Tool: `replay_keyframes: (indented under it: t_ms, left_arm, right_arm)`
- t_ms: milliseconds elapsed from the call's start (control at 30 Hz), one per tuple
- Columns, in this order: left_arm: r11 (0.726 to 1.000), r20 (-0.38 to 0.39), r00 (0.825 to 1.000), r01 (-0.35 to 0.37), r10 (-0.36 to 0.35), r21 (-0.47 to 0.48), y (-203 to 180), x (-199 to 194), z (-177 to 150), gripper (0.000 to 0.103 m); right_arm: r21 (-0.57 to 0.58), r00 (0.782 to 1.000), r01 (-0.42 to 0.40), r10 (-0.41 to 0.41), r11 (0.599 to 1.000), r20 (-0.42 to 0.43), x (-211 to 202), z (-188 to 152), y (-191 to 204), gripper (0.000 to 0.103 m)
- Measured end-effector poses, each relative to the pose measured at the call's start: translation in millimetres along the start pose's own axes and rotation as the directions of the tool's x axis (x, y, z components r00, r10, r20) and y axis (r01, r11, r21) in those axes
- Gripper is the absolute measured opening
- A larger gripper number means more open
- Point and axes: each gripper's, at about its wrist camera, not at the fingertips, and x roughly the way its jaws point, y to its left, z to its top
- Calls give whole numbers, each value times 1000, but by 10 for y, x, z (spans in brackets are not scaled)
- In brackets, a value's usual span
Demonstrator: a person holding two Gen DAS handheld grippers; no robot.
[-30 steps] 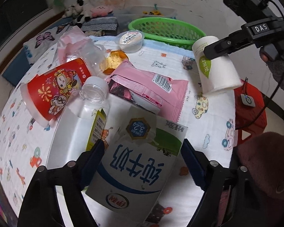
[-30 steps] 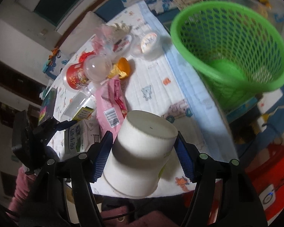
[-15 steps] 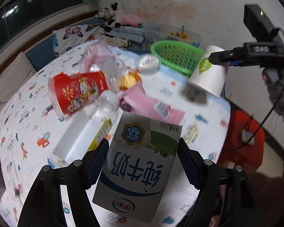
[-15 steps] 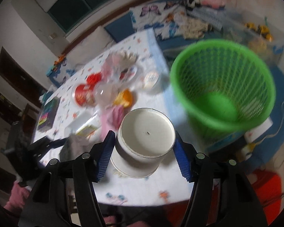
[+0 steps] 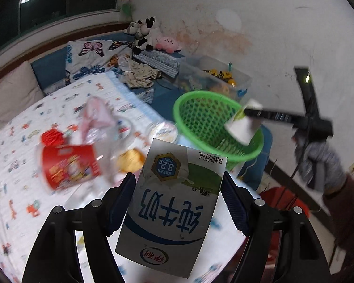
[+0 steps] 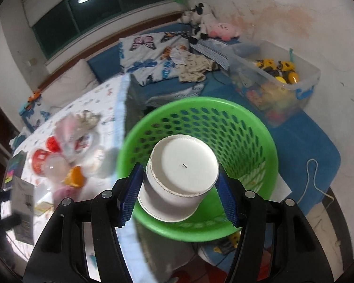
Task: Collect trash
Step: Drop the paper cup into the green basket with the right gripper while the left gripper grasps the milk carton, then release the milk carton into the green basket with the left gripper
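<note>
Your right gripper (image 6: 180,186) is closed on a white paper cup (image 6: 177,179). The blue pads press its two sides, and you see its flat bottom facing you. You hold it right over the green basket (image 6: 247,127), so it looks ready to drop in when you let go. From your left camera, the same cup (image 5: 244,127) hangs at the basket's (image 5: 200,110) rim at about 3 o'clock, tipped on its side, with a green mark on its white wall.

Your left gripper (image 5: 178,202) is closed on a milk carton (image 5: 174,200). The pads squeeze its two narrow sides, and it sticks up between them. The carton is white and blue with a green patch and a red logo at the near end. Its words read upside down to you. You hold it up off the bed, and the basket sits past it at about 1 o'clock, so it probably goes there next.

More trash lies on the bed's cartoon-print sheet (image 5: 18,155) at about 9 o'clock: a red paper cup (image 5: 68,165), a pink wrapper (image 5: 95,115) and something orange (image 5: 129,162). They look blurry, so you cannot tell much more about them.
</note>
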Motion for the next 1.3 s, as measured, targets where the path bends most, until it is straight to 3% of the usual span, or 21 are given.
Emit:
replay_keyframes:
  t_ms: [233, 400, 533, 700, 1133, 1300]
  left_arm:
    - [999, 13, 999, 42, -42, -29, -285, 396, 470, 71]
    - [996, 9, 998, 60, -59, -70, -370, 653, 704, 71]
    - [993, 11, 997, 72, -72, -90, -436, 847, 868, 71]
    - [991, -10, 997, 80, -81, -103, -530, 1114, 968, 71]
    - [990, -68, 993, 87, -95, -110, -757, 1547, 1037, 72]
    - [988, -67, 992, 99, -108, -120, -738, 1525, 1006, 80]
  right_arm:
    - [-10, 1000, 14, -14, 1000, 3, 166, -11, -210, 63]
    - [-27, 1000, 13, -12, 1000, 21, 118, -31, -258, 72]
    - [-40, 996, 35, -31, 999, 83, -37, -74, -294, 80]
    - [-63, 985, 52, -41, 997, 166, -244, -153, -330, 92]
    - [-57, 988, 40, -31, 998, 151, -325, -384, -403, 92]
    - [-49, 989, 30, -22, 998, 145, -349, -433, -394, 92]
